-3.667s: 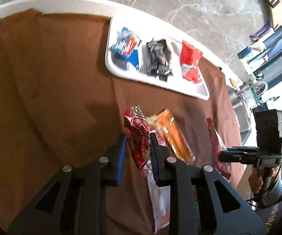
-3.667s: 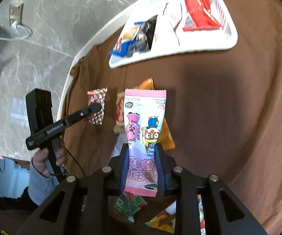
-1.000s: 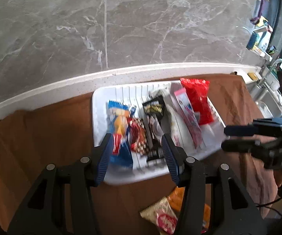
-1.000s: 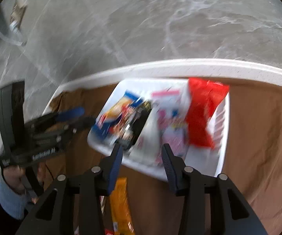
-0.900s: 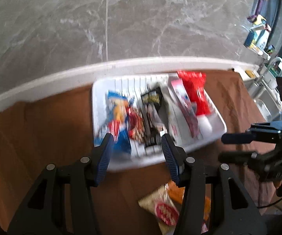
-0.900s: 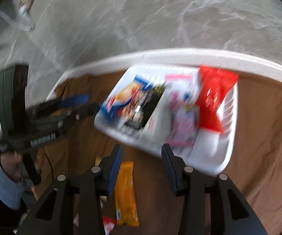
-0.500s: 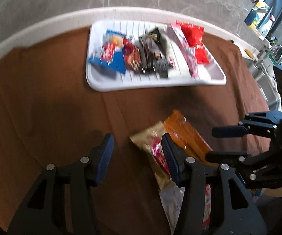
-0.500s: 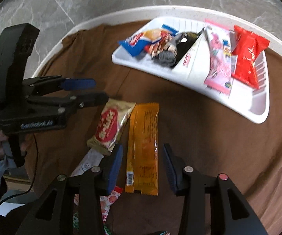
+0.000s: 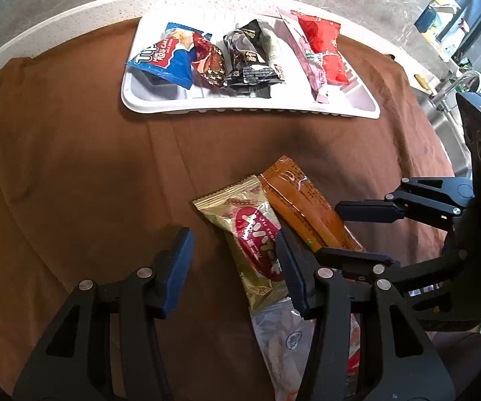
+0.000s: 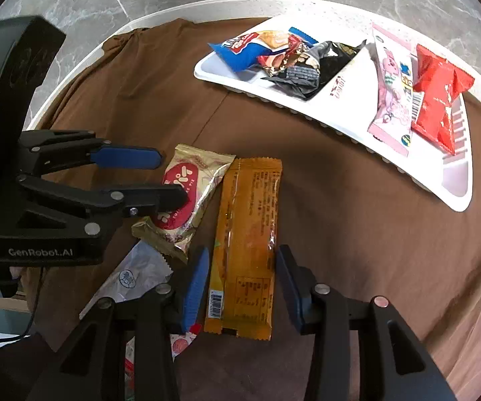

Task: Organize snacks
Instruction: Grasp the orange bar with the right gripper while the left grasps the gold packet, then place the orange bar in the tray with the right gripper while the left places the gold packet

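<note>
- The white tray lay near the far edge of the counter, on a brown cloth that left only a pale rim of counter bare beyond the tray.
- Between the tray's near rim and the loose packets below it, a broad band of bare cloth stood free.
- To the left of the tray and of the loose packets the cloth was also bare out to the counter's curved edge.
- In the tray, from its left end: a blue packet, a dark red packet leaning on it, a black packet, a long pink packet and a red packet; the tray's right end was bare ribbed plastic.
- Nearer than the tray lay a gold packet with a red oval and, just to its right and touching it, a long orange packet with print and a barcode on its upper face; a clear-and-white wrapper lay nearer still.
- The left gripper had released jaws holding nothing; the right-hand jaw stood over the gold packet, the other over bare cloth.
- The right gripper had its jaws parted on either side of the orange packet's near end, with a gap at each side and no grasp.
</note>
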`<state>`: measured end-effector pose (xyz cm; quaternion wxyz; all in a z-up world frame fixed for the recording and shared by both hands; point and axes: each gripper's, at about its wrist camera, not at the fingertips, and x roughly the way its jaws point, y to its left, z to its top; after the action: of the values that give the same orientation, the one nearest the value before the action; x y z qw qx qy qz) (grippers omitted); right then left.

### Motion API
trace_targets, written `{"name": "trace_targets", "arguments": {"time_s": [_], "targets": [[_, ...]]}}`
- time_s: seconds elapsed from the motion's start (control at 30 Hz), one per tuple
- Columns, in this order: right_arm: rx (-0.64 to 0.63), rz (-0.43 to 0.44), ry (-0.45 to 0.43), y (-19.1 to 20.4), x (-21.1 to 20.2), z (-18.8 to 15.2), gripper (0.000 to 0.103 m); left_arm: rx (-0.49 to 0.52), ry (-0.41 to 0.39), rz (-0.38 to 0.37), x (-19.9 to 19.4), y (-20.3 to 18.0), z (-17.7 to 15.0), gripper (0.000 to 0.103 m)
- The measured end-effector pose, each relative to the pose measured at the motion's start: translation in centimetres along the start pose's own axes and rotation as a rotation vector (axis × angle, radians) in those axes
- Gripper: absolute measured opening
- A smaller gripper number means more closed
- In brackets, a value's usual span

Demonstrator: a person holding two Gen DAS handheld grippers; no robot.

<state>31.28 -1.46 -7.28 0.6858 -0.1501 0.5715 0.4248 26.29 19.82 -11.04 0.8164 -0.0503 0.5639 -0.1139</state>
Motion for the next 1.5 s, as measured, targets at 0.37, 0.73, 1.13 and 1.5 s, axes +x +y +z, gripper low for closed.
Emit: {"name": "trace_targets", "arguments": {"time_s": [0.37,0.73,1.13,1.5], "targets": [[-0.078,-0.065,-0.007,1.2,0.9,1.0,0.045,0.027,0.015,0.007,0.9,-1.0,0.2,0.053],[-0.190,-0.148,-0.037,3.1,1.1,0.6,0.032,0.073,-0.019,0.022,1.1,-1.6,-0.2,0.052],[-0.057,-0.047,-0.062,-0.2,-1.2,0.1,0.021,0.063,-0.028,-0.028,0.6,-1.1,-0.6,0.032],[0.089,0.047,-0.091,-2.6,-3.7,-0.8,0.020,0.037,-0.046,-0.094,-1.1,-0.2,-1.0,0.032]]}}
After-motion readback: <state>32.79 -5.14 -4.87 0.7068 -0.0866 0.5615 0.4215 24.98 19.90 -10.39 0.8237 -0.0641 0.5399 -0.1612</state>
